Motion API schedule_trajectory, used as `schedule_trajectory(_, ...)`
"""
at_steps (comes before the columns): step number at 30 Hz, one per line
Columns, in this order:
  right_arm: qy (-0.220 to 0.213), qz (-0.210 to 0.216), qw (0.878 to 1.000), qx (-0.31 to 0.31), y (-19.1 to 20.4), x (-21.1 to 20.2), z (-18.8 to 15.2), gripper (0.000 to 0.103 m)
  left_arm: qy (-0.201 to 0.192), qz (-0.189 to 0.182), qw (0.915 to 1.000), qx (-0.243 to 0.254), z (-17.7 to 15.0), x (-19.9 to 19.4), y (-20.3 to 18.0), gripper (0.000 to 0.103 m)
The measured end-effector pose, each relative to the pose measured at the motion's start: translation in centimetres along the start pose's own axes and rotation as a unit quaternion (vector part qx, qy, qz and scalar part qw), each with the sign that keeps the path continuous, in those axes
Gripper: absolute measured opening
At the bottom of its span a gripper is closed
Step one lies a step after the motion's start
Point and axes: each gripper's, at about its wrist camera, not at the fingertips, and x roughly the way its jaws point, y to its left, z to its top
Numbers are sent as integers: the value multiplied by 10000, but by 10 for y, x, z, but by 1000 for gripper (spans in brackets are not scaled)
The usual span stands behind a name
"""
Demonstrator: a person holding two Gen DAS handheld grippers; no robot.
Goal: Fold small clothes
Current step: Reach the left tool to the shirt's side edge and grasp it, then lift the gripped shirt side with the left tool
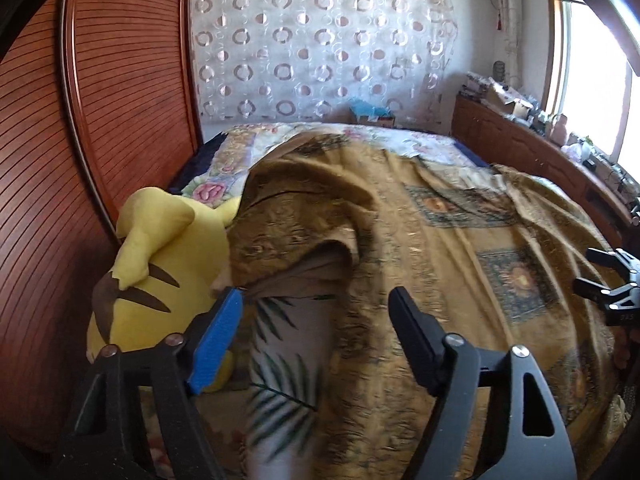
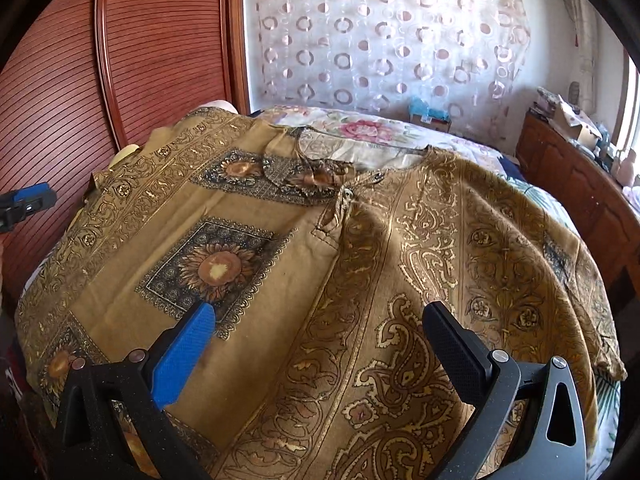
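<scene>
1. Your left gripper (image 1: pixel 316 300) has its jaws spread wide and holds nothing; it hangs over the left edge of the mustard-brown patterned cotton tunic (image 2: pixel 320 264).
2. That tunic lies spread on the floral-quilted bed (image 2: pixel 360 128), neckline away from you.
3. Your right gripper (image 2: pixel 320 316) is also wide and empty, above the tunic's front.
4. A yellow plush toy (image 1: pixel 160 264) sits just beside the tunic's raised left fold.
</scene>
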Motion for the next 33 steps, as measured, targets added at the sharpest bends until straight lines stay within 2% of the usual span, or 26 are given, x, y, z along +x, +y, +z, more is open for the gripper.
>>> schedule_trajectory(5, 175, -140, 9997, 40, 0, 11, 4, 103, 283, 109, 9995, 91, 9, 30, 9, 52)
schedule_trajectory(6, 219, -159, 9996, 42, 1, 13, 5, 103, 307, 137, 9994, 123, 10, 34, 9, 51)
schedule_trajectory(8, 283, -208, 9994, 57, 3, 17, 9, 103, 292, 134, 9994, 161, 12, 37, 10, 42)
schedule_trajectory(13, 290, -262, 9992, 57, 11, 22, 11, 103, 142, 50, 9996, 253, 19, 34, 4, 39)
schedule_trajectory(17, 286, -286, 9992, 18, 14, 24, 11, 103, 275, 252, 9976, 578, 24, 41, -8, 39)
schedule_trajectory(22, 273, -276, 9992, 30, 14, 25, 11, 103, 417, 263, 9976, 485, 24, 49, -2, 39)
schedule_trajectory(26, 285, -267, 9992, 23, 13, 25, 12, 103, 495, 408, 9967, 506, 25, 58, 7, 25)
schedule_trajectory(28, 291, -266, 9992, 24, 13, 26, 12, 103, 538, 547, 9954, 571, 26, 62, 12, 21)
schedule_trajectory(30, 306, -268, 9992, 11, 13, 26, 12, 103, 510, 517, 9960, 515, 29, 61, 18, 15)
schedule_trajectory(31, 312, -268, 9992, 2, 13, 26, 12, 103, 492, 488, 9964, 496, 31, 60, 19, 8)
schedule_trajectory(33, 315, -265, 9992, -11, 13, 25, 12, 103, 405, 528, 9964, 525, 36, 56, 19, 4)
